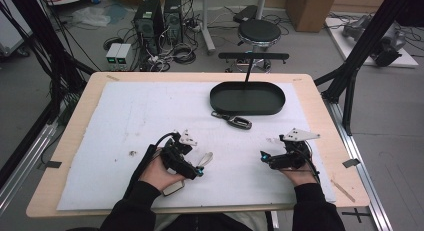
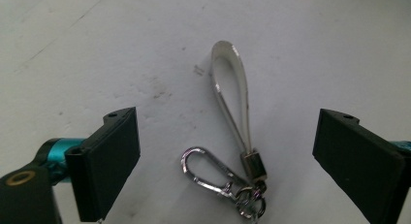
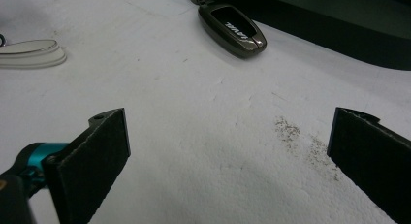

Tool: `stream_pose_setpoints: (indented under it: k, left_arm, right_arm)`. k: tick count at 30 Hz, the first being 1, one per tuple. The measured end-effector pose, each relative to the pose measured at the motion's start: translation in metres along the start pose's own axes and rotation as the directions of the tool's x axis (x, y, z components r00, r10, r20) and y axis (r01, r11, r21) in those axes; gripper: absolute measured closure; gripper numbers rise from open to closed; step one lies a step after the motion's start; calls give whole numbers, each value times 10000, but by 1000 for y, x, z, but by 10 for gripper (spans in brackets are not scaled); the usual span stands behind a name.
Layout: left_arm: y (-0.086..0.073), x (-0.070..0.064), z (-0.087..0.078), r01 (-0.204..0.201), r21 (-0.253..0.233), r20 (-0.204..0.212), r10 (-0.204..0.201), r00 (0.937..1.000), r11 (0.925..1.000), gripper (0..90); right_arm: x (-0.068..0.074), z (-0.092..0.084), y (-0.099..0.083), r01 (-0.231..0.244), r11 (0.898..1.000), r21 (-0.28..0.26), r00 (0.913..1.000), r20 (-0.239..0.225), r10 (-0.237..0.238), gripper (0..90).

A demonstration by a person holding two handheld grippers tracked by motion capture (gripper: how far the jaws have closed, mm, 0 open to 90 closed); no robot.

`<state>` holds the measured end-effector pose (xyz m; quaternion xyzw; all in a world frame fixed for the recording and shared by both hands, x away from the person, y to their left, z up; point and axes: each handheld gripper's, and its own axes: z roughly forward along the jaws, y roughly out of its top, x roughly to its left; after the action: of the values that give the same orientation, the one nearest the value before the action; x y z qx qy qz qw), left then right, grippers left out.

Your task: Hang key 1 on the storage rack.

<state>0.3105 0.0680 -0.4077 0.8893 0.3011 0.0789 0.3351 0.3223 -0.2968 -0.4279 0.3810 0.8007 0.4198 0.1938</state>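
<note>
While the left tongs [image 2: 225, 156] hang low over the white mat [image 1: 125, 121] on the tabletop [image 1: 320, 116], we note their jaws standing wide apart with nothing pressed between them. A key strap [image 2: 232, 98] lies flat on the mat in the gap between the jaws, touching neither: pale loop pointing away from us, a metal ferrule at its near end, and a silver snap hook [image 2: 206, 170] with small rings joined there. In the high view we see the strap just beside the left tongs' tips, near the front middle of the mat.

Right tongs [image 3: 228, 156], held in the person's right hand [image 1: 300, 177], are likewise open, jaws spread over bare mat with a smudge of dark specks near one jaw. They hold nothing.

Farther back on the mat we log a dark key fob [image 3: 232, 30] lying flat, just in front of a black oval tray [image 1: 247, 98]. Fob and tray sit close; we cannot tell whether they touch. Strap and fob lie well apart.

Left hand [image 1: 160, 173] wraps the tongs' body from below, dark sleeve behind it.
</note>
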Motion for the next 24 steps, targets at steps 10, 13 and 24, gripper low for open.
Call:
stream_pose_setpoints:
  k: [10, 13, 24]
  left_arm:
    - [3, -14, 23, -606, 321, 52, 605, 9982, 9976, 269]
    - [4, -15, 22, -500, 125, -34, 500, 9987, 9987, 321]
    - [2, -15, 26, -401, 531, -259, 415, 9988, 9978, 457]
  right_arm:
    - [-1, -3, 0, -48, 9995, -317, 10000, -75, 45, 8]
    - [-1, -3, 0, -19, 9996, -273, 10000, -21, 19, 8]
    - [-1, -3, 0, -15, 9996, -279, 10000, -39, 14, 8]
